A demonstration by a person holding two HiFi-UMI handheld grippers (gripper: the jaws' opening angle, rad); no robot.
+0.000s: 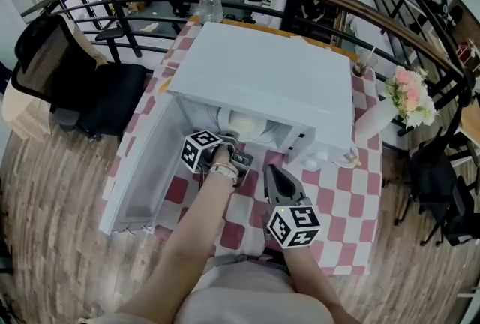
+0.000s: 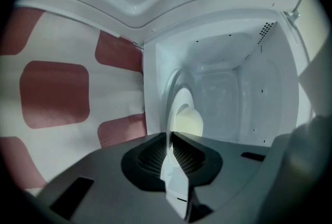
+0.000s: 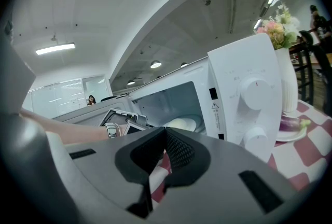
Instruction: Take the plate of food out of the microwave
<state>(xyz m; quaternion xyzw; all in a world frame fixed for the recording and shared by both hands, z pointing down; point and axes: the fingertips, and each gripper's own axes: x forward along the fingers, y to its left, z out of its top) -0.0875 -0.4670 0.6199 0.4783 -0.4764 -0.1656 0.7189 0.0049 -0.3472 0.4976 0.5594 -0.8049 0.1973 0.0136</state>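
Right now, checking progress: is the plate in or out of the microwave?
In: the plate lies inside the microwave, left gripper shut on its rim.

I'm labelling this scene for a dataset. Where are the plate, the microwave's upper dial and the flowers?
plate (image 2: 175, 181), left gripper view, on its near rim.
upper dial (image 3: 254, 93), right gripper view, on its round face.
flowers (image 1: 409, 94), head view, on the pink blooms.

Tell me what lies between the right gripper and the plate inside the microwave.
Only bare checkered tablecloth, then the microwave with its open front; nothing blocks the right gripper. The head view shows it.
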